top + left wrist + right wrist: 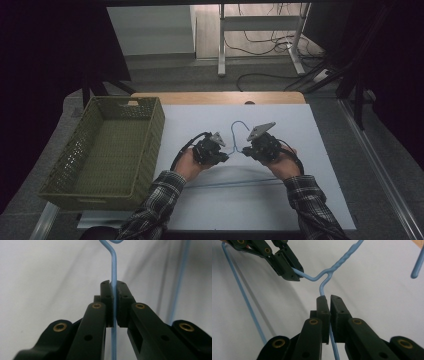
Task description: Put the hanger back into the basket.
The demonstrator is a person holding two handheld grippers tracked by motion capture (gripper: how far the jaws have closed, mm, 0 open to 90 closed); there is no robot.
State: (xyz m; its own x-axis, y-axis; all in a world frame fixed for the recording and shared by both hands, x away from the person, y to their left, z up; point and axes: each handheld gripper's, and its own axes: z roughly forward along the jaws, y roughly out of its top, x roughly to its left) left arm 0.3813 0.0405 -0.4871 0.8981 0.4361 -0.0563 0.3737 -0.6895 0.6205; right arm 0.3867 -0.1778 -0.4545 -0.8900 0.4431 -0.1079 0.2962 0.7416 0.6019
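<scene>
Left gripper (114, 302): jaws closed onto the blue wire hanger (114, 270), wire pinched between the pads and running straight up out of them; right gripper (329, 315): jaws likewise nearly shut, the wire passing through the narrow gap and apparently clamped. Each gripper held one sloping shoulder just below the twisted neck (342, 258); seen from the right gripper view, the left gripper (289, 271) bit the opposite shoulder close to the twist.

Hanger lay over the white mat (310, 165), near the person's side, hook (239, 127) pointing away, long bottom bar (240, 182) toward the forearms.

Handling, judged: light; thin wire, springy rather than rigid, likely to flex or twist if the two grips move unevenly; coating looked smooth, so it may slide or spin in the pads; shoulders near the neck seemed the stiffest and best hold; the bottom bar would bow.

Surroundings: green basket (150, 145) at the left, empty, its wall just beside the left hand (187, 165); its rim could catch the wire end if the hanger were carried across low; beyond the table, a white frame (260, 30) and floor cables (280, 47), well apart.
</scene>
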